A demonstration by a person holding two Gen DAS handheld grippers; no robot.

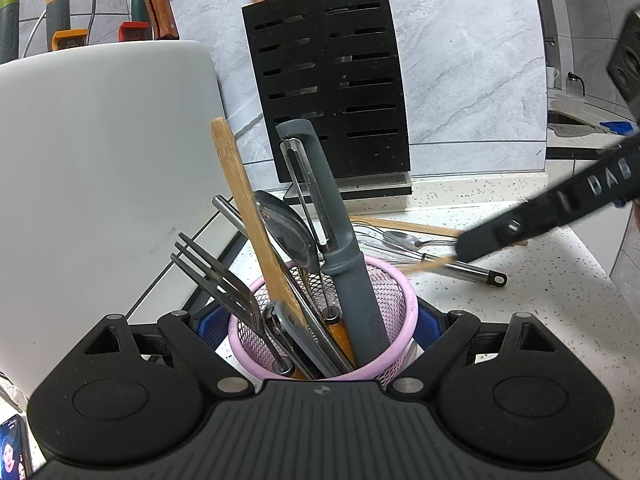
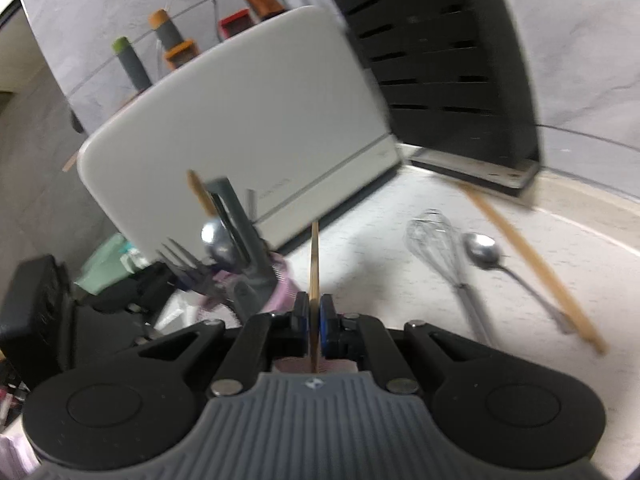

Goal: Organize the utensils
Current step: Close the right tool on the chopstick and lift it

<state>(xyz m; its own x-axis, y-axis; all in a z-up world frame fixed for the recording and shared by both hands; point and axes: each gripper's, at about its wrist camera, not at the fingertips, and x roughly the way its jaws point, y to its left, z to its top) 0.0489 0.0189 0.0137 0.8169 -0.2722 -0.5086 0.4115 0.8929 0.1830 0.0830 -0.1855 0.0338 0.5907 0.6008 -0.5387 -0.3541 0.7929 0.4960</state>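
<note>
A pink mesh cup [image 1: 394, 300] stands between the blue pads of my left gripper [image 1: 320, 322], which press its two sides. In the cup are a grey peeler [image 1: 344, 264], a fork [image 1: 216, 272], a spoon [image 1: 286, 232] and a wooden spatula [image 1: 244, 200]. My right gripper [image 2: 315, 312] is shut on a thin wooden chopstick [image 2: 315, 256] that points up and forward. It reaches in from the right of the cup [image 2: 282, 280]. On the counter lie a whisk [image 2: 436, 236], a spoon [image 2: 482, 250] and a second chopstick [image 2: 532, 264].
A white cutting board [image 1: 100, 160] leans at the left, close behind the cup. A black knife block [image 1: 328, 92] stands against the grey wall. The speckled counter [image 1: 540, 280] ends at an edge on the right. A phone [image 1: 14, 448] lies at the lower left.
</note>
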